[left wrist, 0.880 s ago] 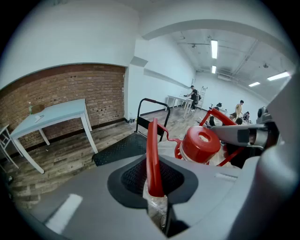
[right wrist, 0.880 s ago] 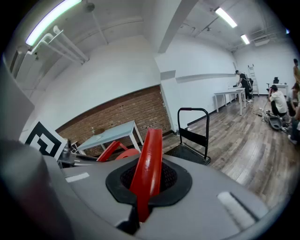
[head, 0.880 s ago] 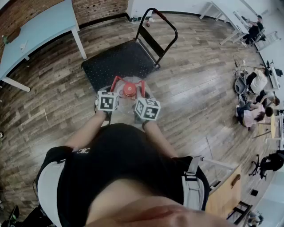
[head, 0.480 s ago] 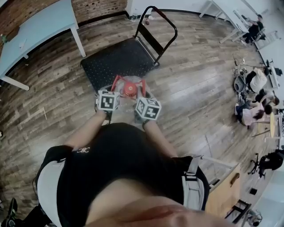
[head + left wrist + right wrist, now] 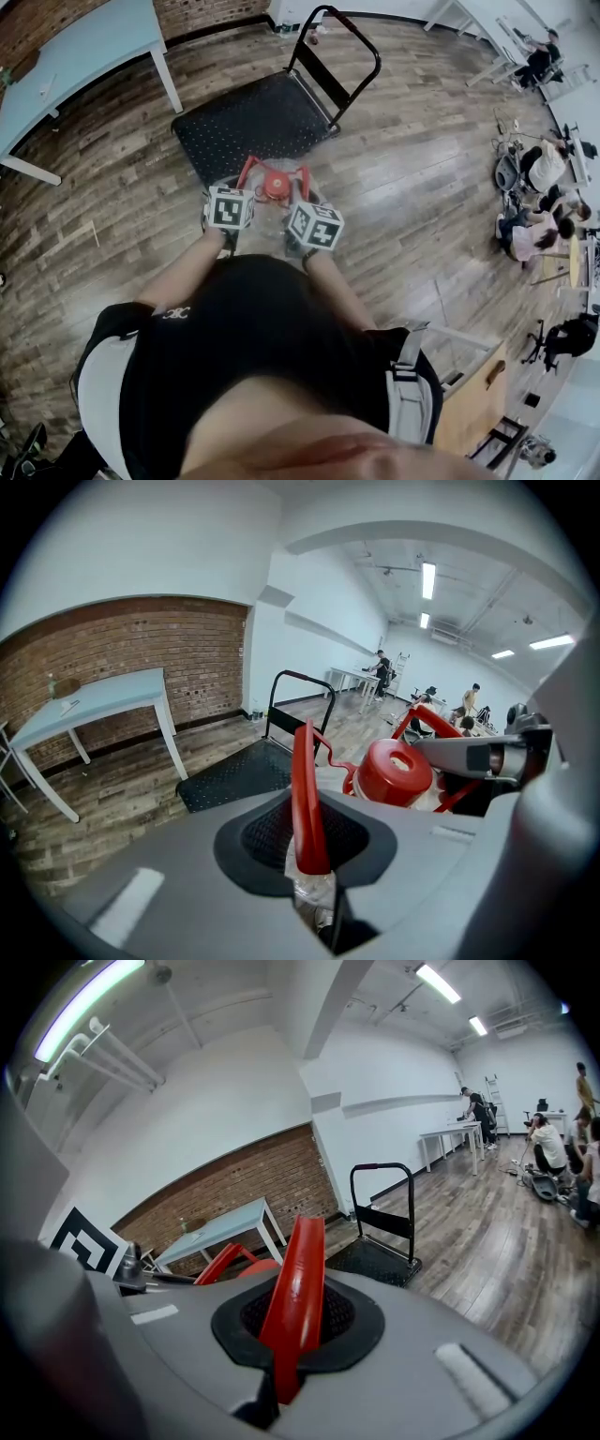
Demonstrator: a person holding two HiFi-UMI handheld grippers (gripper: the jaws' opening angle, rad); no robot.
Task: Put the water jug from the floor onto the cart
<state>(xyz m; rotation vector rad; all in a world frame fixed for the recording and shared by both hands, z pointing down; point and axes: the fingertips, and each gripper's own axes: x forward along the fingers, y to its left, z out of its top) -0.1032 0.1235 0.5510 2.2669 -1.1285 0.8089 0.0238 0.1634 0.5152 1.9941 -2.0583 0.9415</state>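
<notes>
The clear water jug [image 5: 267, 208] with a red cap [image 5: 275, 186] sits right in front of me, its far side overlapping the near edge of the black cart [image 5: 246, 120] in the head view. Red handles rise on both sides of its neck. My left gripper [image 5: 240, 193] is shut on the left red handle [image 5: 306, 794], with crumpled clear plastic under the pads. My right gripper [image 5: 300, 201] is shut on the right red handle [image 5: 294, 1305]. The red cap [image 5: 394, 772] shows between the two grippers. Whether the jug is off the floor I cannot tell.
The cart's upright push handle [image 5: 339, 49] stands at its far end. A pale blue table [image 5: 75, 56] stands at the back left by a brick wall. People sit on the wooden floor at the far right [image 5: 539, 202], and wooden furniture [image 5: 473, 403] is behind me on the right.
Both grippers keep their hold on the red handles. The jug stays at the cart's near edge with hardly any shift; my view has drifted slightly.
</notes>
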